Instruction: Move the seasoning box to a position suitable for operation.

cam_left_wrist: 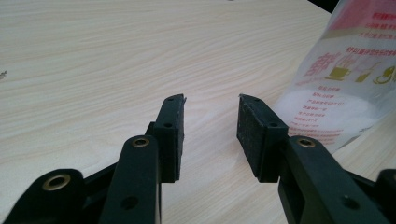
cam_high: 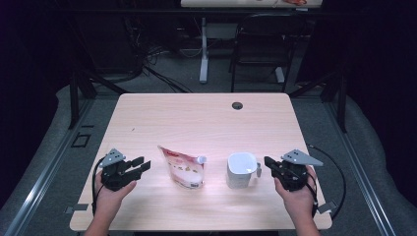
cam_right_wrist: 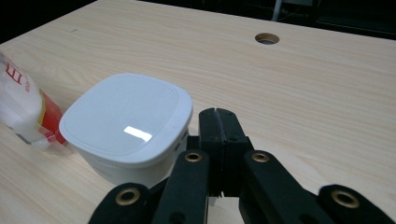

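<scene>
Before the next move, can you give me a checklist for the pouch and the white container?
1. Left gripper jaws open, nothing between: ok.
2. Right gripper jaws open for a grasp: not ok, shut.
3. Spouted pouch standing upright: ok.
4. White container lid on: ok.
5. Right gripper holds the container's handle: cannot tell.
6. Bare table behind both: ok.

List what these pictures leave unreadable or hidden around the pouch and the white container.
- Pouch print: left gripper view, cut by the frame edge, too small to read.
- Container inside: a lid covers it.
- Container's handle side: right gripper view, behind the right tongs.
</scene>
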Action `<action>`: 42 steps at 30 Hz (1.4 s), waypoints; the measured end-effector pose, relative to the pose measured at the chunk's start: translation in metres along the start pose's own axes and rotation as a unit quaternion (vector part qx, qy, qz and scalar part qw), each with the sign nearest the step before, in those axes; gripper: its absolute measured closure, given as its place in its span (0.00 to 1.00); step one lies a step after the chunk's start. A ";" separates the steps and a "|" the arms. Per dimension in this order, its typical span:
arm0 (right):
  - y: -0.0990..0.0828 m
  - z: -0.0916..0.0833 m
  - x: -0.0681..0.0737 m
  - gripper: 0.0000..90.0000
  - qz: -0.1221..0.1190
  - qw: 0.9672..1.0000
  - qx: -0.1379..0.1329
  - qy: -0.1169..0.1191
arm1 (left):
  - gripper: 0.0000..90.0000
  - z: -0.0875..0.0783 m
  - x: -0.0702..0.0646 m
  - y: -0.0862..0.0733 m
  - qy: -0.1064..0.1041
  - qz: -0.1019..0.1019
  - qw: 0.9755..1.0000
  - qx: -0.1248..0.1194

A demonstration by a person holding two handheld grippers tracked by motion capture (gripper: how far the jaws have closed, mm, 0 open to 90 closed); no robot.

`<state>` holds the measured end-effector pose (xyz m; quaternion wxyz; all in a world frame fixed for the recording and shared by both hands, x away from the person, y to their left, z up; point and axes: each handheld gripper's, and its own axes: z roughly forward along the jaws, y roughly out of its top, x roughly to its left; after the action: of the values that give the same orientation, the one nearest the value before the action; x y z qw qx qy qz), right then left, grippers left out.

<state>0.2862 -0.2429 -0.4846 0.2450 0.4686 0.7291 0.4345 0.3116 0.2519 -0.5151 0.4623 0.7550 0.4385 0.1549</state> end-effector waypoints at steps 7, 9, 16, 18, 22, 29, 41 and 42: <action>0.009 0.011 0.011 1.00 -0.014 1.000 0.010 0.016 | 0.69 -0.002 0.002 0.000 0.003 -0.003 1.000 -0.003; 0.011 0.016 0.014 1.00 -0.021 1.000 0.017 0.015 | 0.69 -0.002 0.003 -0.001 0.004 -0.004 1.000 -0.007; 0.011 0.021 0.018 1.00 -0.031 0.999 0.025 0.016 | 0.69 -0.003 0.005 -0.003 0.008 -0.010 1.000 -0.007; 0.010 0.020 0.016 1.00 -0.028 0.999 0.023 0.017 | 0.69 -0.003 0.005 -0.003 0.009 -0.011 1.000 -0.007; 0.009 0.020 0.014 1.00 -0.019 0.999 0.020 0.022 | 0.69 -0.004 0.005 -0.003 0.008 -0.009 1.000 -0.007; 0.008 0.020 0.013 1.00 -0.013 0.999 0.016 0.026 | 0.69 -0.003 0.005 -0.003 0.009 -0.010 1.000 -0.006; 0.005 0.019 0.007 1.00 0.015 0.999 0.011 0.039 | 0.69 -0.003 0.005 -0.003 0.010 -0.009 1.000 -0.005; 0.005 0.019 0.006 1.00 0.019 0.999 0.010 0.042 | 0.69 -0.003 0.005 -0.003 0.010 -0.009 1.000 -0.005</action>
<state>0.3004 -0.2285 -0.4900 0.2015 0.4659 0.7342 0.4508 0.3108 0.2580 -0.5170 0.4634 0.7471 0.4489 0.1601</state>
